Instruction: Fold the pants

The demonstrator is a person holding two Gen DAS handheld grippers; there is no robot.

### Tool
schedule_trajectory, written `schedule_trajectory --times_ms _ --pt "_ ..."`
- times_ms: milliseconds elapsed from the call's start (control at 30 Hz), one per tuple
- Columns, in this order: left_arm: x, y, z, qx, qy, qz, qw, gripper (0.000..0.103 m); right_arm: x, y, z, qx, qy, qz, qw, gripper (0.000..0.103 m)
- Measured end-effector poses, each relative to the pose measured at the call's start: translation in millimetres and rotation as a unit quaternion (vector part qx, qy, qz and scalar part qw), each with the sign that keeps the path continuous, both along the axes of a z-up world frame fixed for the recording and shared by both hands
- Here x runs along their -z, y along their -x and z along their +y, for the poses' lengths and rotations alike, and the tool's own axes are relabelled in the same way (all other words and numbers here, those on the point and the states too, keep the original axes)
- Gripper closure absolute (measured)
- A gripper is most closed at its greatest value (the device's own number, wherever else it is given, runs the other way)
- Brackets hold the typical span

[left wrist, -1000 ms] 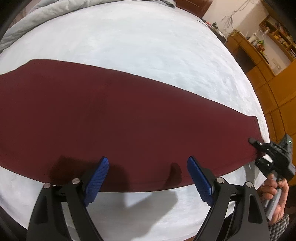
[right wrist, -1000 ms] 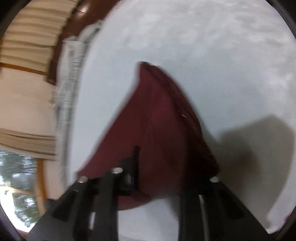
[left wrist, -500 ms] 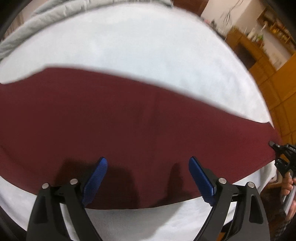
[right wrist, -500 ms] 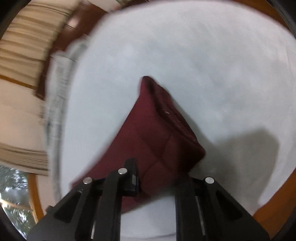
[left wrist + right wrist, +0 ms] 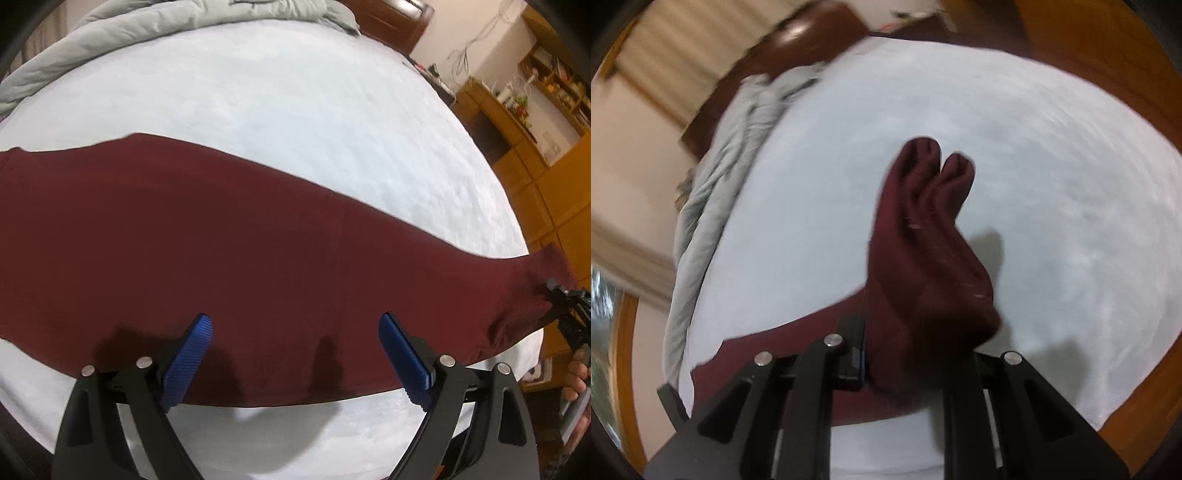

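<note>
Dark maroon pants (image 5: 229,236) lie stretched flat across a white bed (image 5: 280,99), folded lengthwise. My left gripper (image 5: 295,343) is open, its blue pads (image 5: 188,350) hovering over the near edge of the pants, holding nothing. My right gripper (image 5: 557,299) shows at the far right of the left wrist view, shut on the leg end of the pants. In the right wrist view the bunched leg cuffs (image 5: 923,229) stand up lifted between the right gripper's fingers (image 5: 905,354).
A grey duvet (image 5: 155,22) is bunched along the bed's far edge and also shows in the right wrist view (image 5: 713,177). Wooden cabinets and shelves (image 5: 535,122) stand beyond the bed's right side. A dark headboard (image 5: 391,14) is at the back.
The right gripper has lifted the leg end off the bed, bunching the cuffs upward. The left gripper stays open over the near edge, having pulled back slightly.
</note>
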State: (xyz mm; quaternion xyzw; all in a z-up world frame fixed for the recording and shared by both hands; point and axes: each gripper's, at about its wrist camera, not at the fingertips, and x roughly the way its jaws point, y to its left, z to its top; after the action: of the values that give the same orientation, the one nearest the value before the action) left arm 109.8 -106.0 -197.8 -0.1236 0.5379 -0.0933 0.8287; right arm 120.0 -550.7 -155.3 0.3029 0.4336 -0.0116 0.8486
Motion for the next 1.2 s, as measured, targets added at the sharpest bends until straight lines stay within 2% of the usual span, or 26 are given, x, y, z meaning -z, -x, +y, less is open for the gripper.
schedule_trajectory --times_ms 200,367,500,700,833,900,1000,1100,1200 --pt "-11.6 6.2 23.4 -0.014 -0.004 -0.013 0.9998 0.011 -29.1 -19.2 79.9 -0.079 0.001 -0.036 0.996 0.087" --pt "-18.1 10.2 62.7 -0.048 0.010 -0.018 0.9986 0.011 -35.0 -40.8 151.1 -0.138 0.013 -0.032 0.990 0.086" --pt "-19.1 17.5 93.1 -0.066 0.020 -0.020 0.9974 0.011 -24.9 -45.9 201.5 -0.177 0.039 -0.017 0.983 0.086" --pt "-16.4 24.8 107.3 -0.095 0.040 -0.011 0.9946 0.011 11.9 -50.0 265.7 -0.225 0.074 0.023 0.971 0.086" --pt "-14.4 25.5 113.7 -0.099 0.045 -0.009 0.9940 0.011 39.7 -43.4 287.8 -0.245 0.094 0.043 0.964 0.086" --pt "-13.7 30.3 130.2 -0.100 0.049 -0.005 0.9938 0.011 53.7 -40.4 294.8 -0.251 0.105 0.053 0.961 0.086" --pt "-10.6 28.9 132.1 -0.099 0.054 0.000 0.9936 0.011 67.9 -36.1 302.0 -0.262 0.117 0.056 0.956 0.082" --pt "-8.7 26.8 130.8 -0.095 0.053 0.005 0.9941 0.011 71.7 -34.6 307.7 -0.270 0.113 0.047 0.955 0.073" --pt "-8.1 23.1 127.1 -0.096 0.054 0.011 0.9939 0.011 71.0 -30.9 312.5 -0.280 0.101 0.036 0.954 0.061"
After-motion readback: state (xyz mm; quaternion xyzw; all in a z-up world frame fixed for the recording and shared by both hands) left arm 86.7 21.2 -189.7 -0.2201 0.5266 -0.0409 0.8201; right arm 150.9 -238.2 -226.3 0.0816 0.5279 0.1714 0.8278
